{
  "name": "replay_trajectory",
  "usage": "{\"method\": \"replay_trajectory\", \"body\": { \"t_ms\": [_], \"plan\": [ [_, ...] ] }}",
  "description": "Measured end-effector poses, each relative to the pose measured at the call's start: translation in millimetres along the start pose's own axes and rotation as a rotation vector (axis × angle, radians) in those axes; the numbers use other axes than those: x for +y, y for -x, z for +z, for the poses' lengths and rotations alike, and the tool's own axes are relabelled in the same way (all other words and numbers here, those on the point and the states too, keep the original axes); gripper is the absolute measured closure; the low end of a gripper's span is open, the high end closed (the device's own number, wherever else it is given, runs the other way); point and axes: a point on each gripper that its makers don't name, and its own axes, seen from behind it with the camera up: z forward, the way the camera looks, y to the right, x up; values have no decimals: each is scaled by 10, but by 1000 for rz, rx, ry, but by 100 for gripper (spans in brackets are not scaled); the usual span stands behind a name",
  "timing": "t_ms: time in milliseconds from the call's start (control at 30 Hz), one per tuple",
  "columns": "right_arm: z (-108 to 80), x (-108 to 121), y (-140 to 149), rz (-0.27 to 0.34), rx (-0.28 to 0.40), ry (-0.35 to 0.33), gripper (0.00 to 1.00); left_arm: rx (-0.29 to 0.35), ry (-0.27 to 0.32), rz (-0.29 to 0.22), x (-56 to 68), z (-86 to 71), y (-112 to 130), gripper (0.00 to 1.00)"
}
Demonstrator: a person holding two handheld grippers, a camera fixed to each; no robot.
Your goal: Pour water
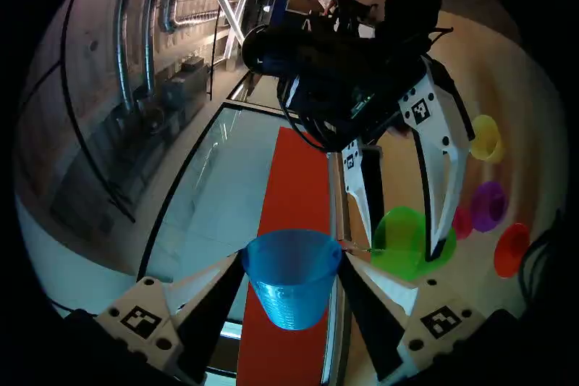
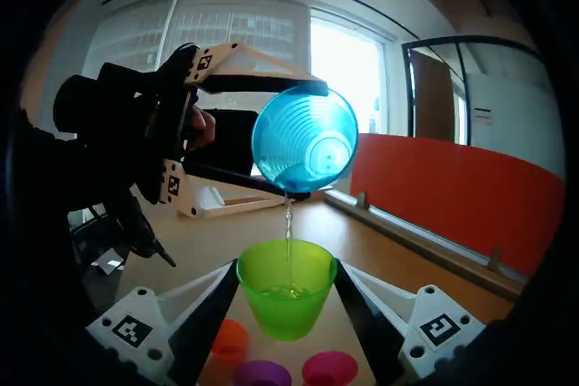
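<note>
Pouring from high up, the blue cup [image 2: 305, 138] lies tipped almost on its side in the right gripper view, with its long axis near level, its open mouth turned toward the camera and its lowest lip directly above the green cup [image 2: 286, 298]. A thin stream of water [image 2: 289, 223] falls from that lip into the green cup, which stands upright with a shallow pool of water at the bottom. The left gripper [image 1: 289, 259] has both fingers pressed on the blue cup's sides. The right gripper [image 2: 286, 270] clamps the green cup the same way above the wooden table [image 2: 217, 241]. Orange [image 2: 230, 339], purple [image 2: 260, 371] and pink [image 2: 329, 368] cups sit on the table just below; I cannot tell their contents. A red partition [image 2: 463, 198] runs along the table's far edge.
</note>
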Motion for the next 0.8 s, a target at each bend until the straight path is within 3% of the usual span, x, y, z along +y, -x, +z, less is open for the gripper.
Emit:
{"method": "replay_trajectory", "body": {
  "t_ms": [267, 800],
  "plan": [
    [-2, -5, 0, -1, -1, -3, 6, 0, 3, 12, 41, -4, -12, 11],
    [7, -7, 2, -8, -7, -6, 6, -3, -1, 12, -7, -9, 15, 11]
  ]
}}
